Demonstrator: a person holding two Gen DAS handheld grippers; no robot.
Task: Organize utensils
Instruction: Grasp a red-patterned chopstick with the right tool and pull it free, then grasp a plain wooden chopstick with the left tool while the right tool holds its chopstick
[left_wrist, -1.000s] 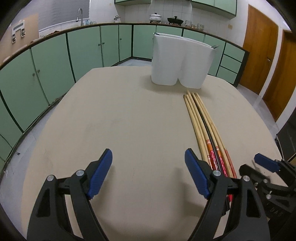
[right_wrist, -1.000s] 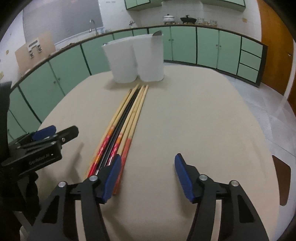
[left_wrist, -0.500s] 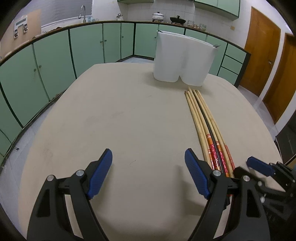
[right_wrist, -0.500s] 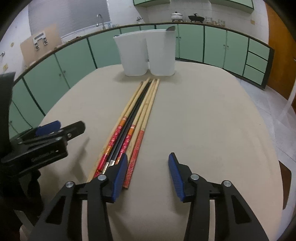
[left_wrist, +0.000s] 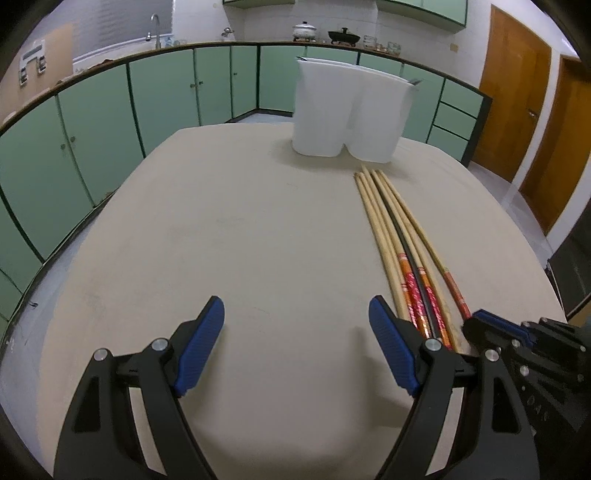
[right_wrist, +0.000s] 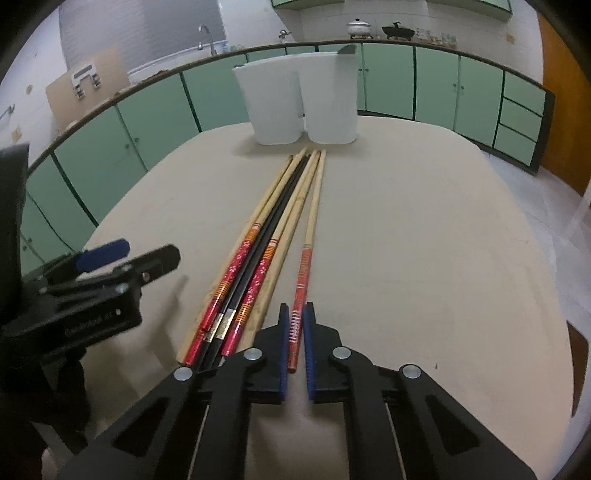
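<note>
Right gripper (right_wrist: 295, 332) jaws pinch one chopstick's (right_wrist: 300, 291) red end, seen only from its own camera; left gripper (left_wrist: 295, 347) jaws gape wide over bare tabletop (left_wrist: 240, 240).

Table top (left_wrist: 229, 229): matt beige covering, cloth-like, faintly scuffed.
Utensil holder (left_wrist: 351, 110): white plastic, smooth, satin.
Chopsticks (right_wrist: 280, 221): pale wood or bamboo, smooth; upper ends lacquered red with patterned bands, glossy.
Black chopsticks (right_wrist: 258, 251): dark, smooth, slight sheen; metallic-looking band near the end.
Single chopstick (right_wrist: 301, 295): pale shaft, red glossy end, clamped between right gripper (right_wrist: 295, 328) pads.
Gripper pads (left_wrist: 199, 343): blue, ribbed, rubbery, matt.
Left gripper (left_wrist: 295, 347) frame: black plastic, matt; silver metal pivot pins.
Cabinet doors (left_wrist: 162, 96): green, smooth, low sheen.
Doors (left_wrist: 517, 88): brown wood, semi-gloss.
</note>
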